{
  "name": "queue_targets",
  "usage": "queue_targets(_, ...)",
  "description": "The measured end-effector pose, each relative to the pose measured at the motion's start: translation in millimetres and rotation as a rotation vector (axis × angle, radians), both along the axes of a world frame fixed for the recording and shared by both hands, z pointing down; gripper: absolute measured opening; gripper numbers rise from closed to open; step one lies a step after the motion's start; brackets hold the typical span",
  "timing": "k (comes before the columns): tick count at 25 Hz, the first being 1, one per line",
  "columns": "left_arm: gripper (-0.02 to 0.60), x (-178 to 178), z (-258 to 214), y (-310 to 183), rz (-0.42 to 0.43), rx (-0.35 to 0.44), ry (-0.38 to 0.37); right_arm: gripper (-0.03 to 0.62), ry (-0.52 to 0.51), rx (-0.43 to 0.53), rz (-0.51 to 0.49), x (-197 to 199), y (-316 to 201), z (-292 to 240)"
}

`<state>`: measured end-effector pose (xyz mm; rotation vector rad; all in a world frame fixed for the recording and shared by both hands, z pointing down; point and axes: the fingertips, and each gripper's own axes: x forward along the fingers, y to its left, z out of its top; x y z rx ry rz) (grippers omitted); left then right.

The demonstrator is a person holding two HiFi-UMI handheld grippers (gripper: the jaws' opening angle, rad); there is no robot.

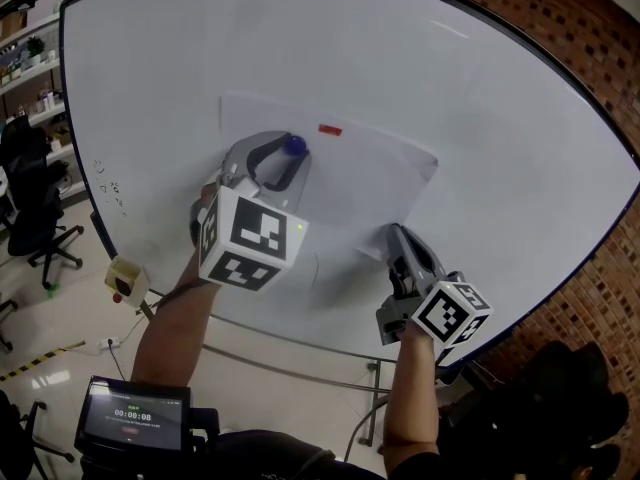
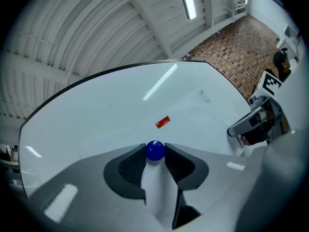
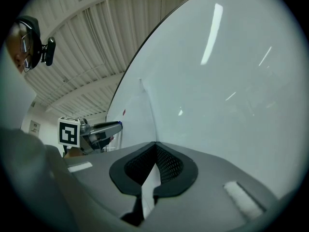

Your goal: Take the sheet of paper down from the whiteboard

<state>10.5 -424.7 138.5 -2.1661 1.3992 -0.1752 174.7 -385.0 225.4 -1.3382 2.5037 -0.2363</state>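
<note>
A white sheet of paper (image 1: 360, 188) lies flat on the whiteboard (image 1: 500, 118), with a small red magnet (image 1: 330, 129) on its top edge. At the sheet's upper left sits a round blue magnet (image 1: 295, 146), and my left gripper (image 1: 290, 153) is shut on it. In the left gripper view the blue magnet (image 2: 155, 150) is pressed between both pads, with the red magnet (image 2: 162, 122) beyond. My right gripper (image 1: 392, 233) is shut on the sheet's lower right edge. In the right gripper view the paper (image 3: 137, 115) runs out from between the closed jaws (image 3: 155, 144).
A brick wall (image 1: 560, 28) stands behind the board at the right. Shelves (image 1: 30, 58) and a black office chair (image 1: 35, 218) are at the left. A beige eraser (image 1: 125, 278) sits by the board's lower left edge. A small screen (image 1: 135, 413) shows at bottom left.
</note>
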Motion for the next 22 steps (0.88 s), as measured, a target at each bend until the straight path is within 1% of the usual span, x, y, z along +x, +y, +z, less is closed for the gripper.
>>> queue_targets(12, 0.123, -2.0, 1.3, -0.6, 0.000, -0.001, 0.016, 0.011, -0.005, 0.022, 0.006, -1.9, 3.0, -0.8)
queue_targets(22, 0.123, -10.9, 5.5, 10.6, 0.021, -0.008, 0.098, 0.011, 0.022, 0.068, 0.053, 0.4, 12.8, -3.4)
